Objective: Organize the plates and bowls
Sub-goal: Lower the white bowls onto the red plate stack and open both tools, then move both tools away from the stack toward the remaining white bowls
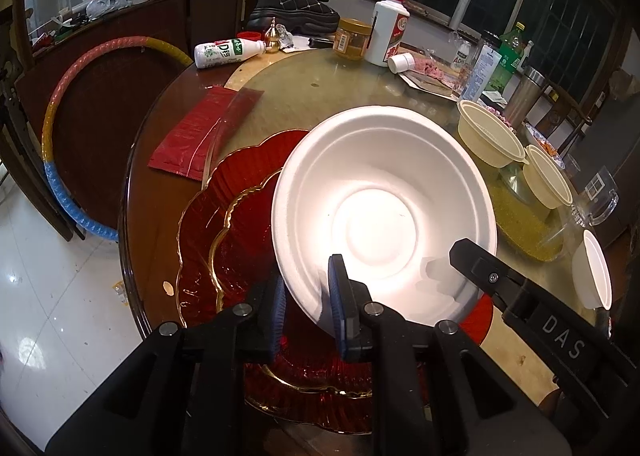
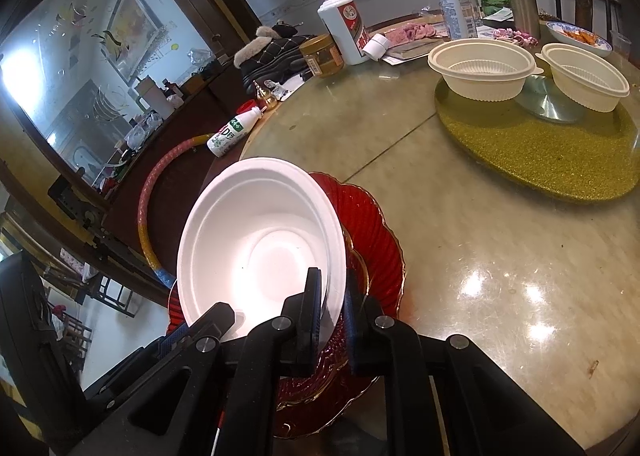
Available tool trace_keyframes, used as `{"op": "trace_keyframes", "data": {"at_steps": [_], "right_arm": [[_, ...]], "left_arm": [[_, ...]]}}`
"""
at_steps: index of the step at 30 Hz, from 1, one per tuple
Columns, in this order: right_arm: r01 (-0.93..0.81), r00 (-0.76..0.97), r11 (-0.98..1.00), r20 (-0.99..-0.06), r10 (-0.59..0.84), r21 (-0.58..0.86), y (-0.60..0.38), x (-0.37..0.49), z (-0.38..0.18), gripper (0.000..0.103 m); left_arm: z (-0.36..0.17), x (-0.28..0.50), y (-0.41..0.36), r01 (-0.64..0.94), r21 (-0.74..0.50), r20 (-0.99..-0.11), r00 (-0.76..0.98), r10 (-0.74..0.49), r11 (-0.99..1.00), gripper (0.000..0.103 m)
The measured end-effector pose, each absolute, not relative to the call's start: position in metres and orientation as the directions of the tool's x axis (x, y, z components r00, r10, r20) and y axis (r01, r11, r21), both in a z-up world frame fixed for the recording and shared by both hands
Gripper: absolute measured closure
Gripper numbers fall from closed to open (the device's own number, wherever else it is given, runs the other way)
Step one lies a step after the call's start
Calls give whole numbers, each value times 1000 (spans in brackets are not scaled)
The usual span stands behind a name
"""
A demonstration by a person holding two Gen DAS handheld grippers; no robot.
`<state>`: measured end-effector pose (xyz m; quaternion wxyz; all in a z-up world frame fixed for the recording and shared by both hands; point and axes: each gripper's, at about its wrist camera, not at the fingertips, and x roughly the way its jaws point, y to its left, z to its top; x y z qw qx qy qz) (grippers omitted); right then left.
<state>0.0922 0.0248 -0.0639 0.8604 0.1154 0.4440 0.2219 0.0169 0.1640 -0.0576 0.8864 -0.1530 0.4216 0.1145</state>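
Observation:
A white foam bowl (image 1: 384,211) is held tilted over stacked red glass plates (image 1: 224,223) at the table's near edge. My left gripper (image 1: 308,296) is shut on the bowl's near rim. My right gripper (image 2: 334,308) is shut on the bowl's (image 2: 260,240) right rim, above the red plates (image 2: 376,240); its finger shows in the left wrist view (image 1: 480,264). Two cream plastic bowls (image 2: 480,67) (image 2: 584,75) stand on a gold glitter mat (image 2: 540,151). Another white foam bowl (image 1: 594,276) sits at the right edge.
A red packet (image 1: 200,131) lies left of the plates. Bottles (image 1: 388,31), a jar (image 1: 352,37), a lying milk bottle (image 1: 228,51), a carton and food dishes crowd the far table. A hoop (image 1: 60,135) leans beyond the table's left edge.

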Motion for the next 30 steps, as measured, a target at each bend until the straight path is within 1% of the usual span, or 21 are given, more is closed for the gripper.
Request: {"op": "trace_keyframes", "data": {"at_steps": [10,12,13,14,16,22,24,25,26,27,29,30], "right_arm": [[-274,508,870,-706,493,411,22,96,-63,91],[-277,508,868,-704,496,412,21,95,-63,91],[-277,510,867,-702,498,414,21,95,-62,90],[-278,512,866,-699,500,416,21,94,-61,90],[-277,514,865,-697,501,418,19,93,-60,90],[-272,517,861,-689,508,430,15,91,-59,90],[-273,518,856,-683,515,438,14,90,-57,89],[-274,517,853,-680,520,444,13,90,-57,86],[-274,515,849,-677,526,451,12,89,-56,75],[-273,514,846,-674,530,457,11,89,-55,68],[-273,512,833,-660,550,482,8,87,-54,39],[-271,512,825,-652,560,495,6,86,-53,32]], "left_arm": [[-58,20,162,-340,-163,-791,607,83,926,84],[-58,21,161,-341,-160,-797,599,83,926,79],[-58,22,160,-339,-159,-801,593,79,927,70],[-58,22,159,-337,-164,-802,593,74,927,64],[-58,20,159,-337,-169,-797,600,73,926,60],[-53,15,160,-346,-174,-789,609,80,922,58],[-51,14,160,-349,-177,-786,612,81,920,51],[-50,12,160,-350,-181,-782,618,82,919,46],[-49,11,160,-352,-183,-779,621,83,918,42],[-48,10,160,-353,-185,-776,625,84,917,40],[-45,7,161,-358,-189,-773,628,87,914,35],[-44,6,161,-360,-192,-772,629,86,913,34]]}}
